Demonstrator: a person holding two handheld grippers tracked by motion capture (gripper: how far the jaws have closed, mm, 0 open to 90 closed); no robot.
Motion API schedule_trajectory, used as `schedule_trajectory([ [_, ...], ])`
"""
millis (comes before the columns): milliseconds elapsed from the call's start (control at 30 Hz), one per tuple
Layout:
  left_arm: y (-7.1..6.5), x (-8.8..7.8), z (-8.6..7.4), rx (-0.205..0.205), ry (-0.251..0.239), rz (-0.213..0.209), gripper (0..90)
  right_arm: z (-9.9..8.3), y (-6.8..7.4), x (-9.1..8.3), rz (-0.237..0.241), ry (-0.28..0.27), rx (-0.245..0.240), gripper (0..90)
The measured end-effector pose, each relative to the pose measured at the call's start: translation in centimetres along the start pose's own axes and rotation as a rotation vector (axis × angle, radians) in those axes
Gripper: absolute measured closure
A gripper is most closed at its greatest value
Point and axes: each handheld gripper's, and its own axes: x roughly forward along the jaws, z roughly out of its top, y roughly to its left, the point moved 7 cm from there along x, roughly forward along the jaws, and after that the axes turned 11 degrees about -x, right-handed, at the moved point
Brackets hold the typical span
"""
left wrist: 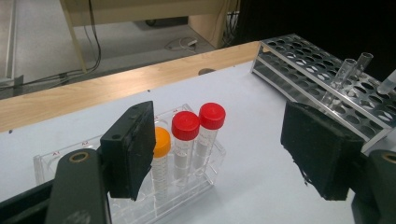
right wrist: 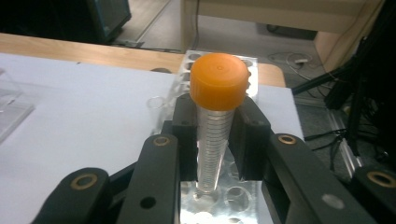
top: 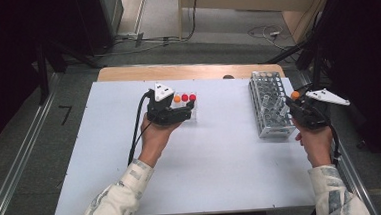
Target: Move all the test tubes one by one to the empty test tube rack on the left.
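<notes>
Right gripper [right wrist: 214, 140]: nearest the lens in its own view, its two black jaws are clamped on the body of an orange-capped tube [right wrist: 215, 112], just under the cap; in the high view this gripper [top: 299, 108] sits at the right edge of the metal rack.
Table [top: 217, 161]: a white board over a wooden top, with a strip of the wood showing along the far edge.
Metal rack [top: 268, 102]: a perforated rack standing on the right part of the table, running away from the person; a few clear uncapped tubes [left wrist: 348, 70] lean in its holes.
Clear rack [left wrist: 205, 182]: a small see-through holder left of the table's middle, well apart from the metal rack.
Left gripper [left wrist: 224, 149]: jaws stand wide apart with nothing pressed between them, right beside the clear rack; in the high view it [top: 166, 111] rests at that rack's near left side.
Orange-capped tube, place: upright, its pointed tip hangs just above the holes of the metal rack, whether touching I cannot tell.
Red-capped tubes [left wrist: 201, 135]: two stand upright side by side in the clear rack.
Second orange tube [left wrist: 161, 158]: upright in the clear rack next to the red ones, partly behind the left jaw.
</notes>
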Motion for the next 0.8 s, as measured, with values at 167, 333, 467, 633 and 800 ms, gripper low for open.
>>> schedule_trajectory([
  [167,-0.1,0.1,0.0,-0.002,-0.002,-0.002,26.8,0.5,2.1,-0.7,0.053,-0.028,-0.025,70.6],
  [333,-0.4,0.1,-0.1,-0.001,0.000,-0.008,26.8,1.2,4.5,-0.8,0.113,-0.044,-0.051,70.6],
  [467,-0.7,-0.1,-0.1,-0.001,0.000,-0.019,26.8,1.5,6.5,-0.6,0.152,-0.049,-0.071,70.6],
  [633,-1.2,-0.2,-0.2,-0.002,0.001,-0.031,26.8,1.9,8.9,-0.1,0.196,-0.051,-0.097,70.6],
  [800,-1.7,-0.1,-0.3,0.001,0.004,-0.044,26.7,2.0,11.5,0.4,0.242,-0.052,-0.120,70.6],
])
